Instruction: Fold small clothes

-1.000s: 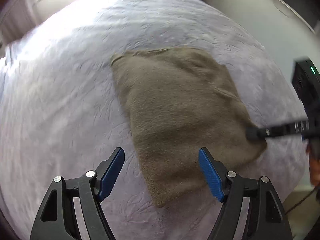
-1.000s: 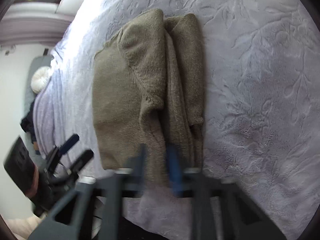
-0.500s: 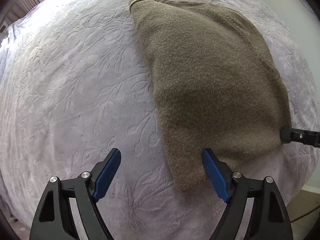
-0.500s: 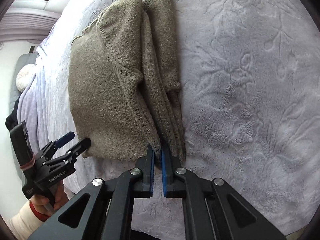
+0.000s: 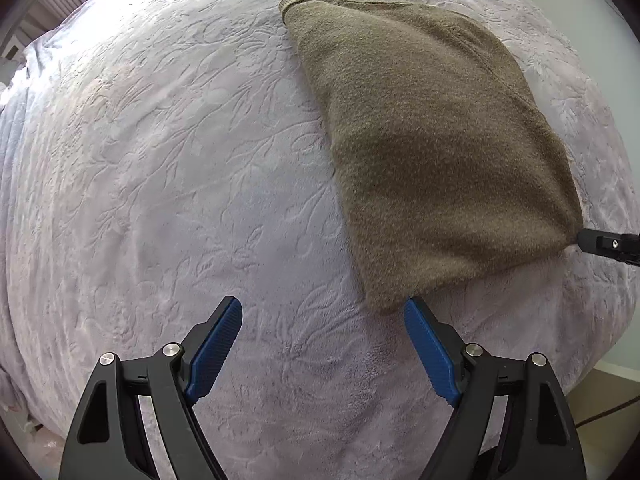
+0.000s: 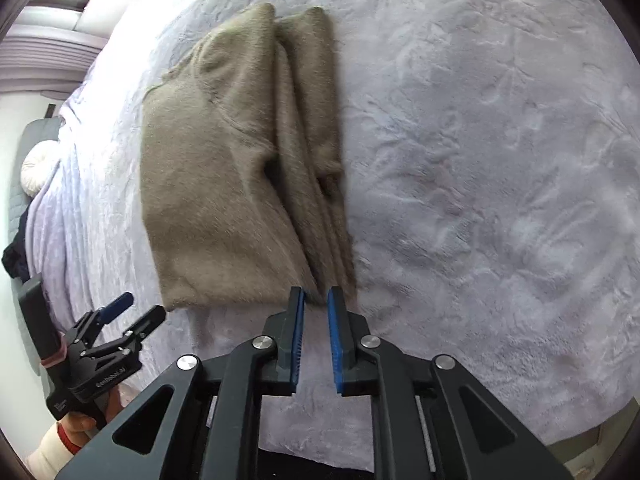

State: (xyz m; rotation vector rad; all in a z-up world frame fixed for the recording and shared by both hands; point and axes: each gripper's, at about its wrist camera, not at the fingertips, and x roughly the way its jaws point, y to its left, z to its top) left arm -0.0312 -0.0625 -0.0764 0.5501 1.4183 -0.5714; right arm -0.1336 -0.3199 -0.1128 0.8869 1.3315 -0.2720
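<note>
Folded sweater [image 6: 224,184] lies on bed [image 6: 480,160]. Left tongs [image 5: 322,344] just beside its near corner; right tongs [image 6: 316,300] at opposite corner, w/ jaws opening.

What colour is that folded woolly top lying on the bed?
The folded top is a plain olive-brown, with no pattern. The left wrist view shows it best.

Sweater [image 6: 224,184] looks motion-blurred; folds perhaps indistinct.

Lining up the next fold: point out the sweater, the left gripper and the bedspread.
sweater [image 5: 432,152]: left wrist view, middle of folded body.
left gripper [image 5: 322,354]: left wrist view, midway between fingertips.
bedspread [image 6: 500,160]: right wrist view, bare embossed patch.
</note>
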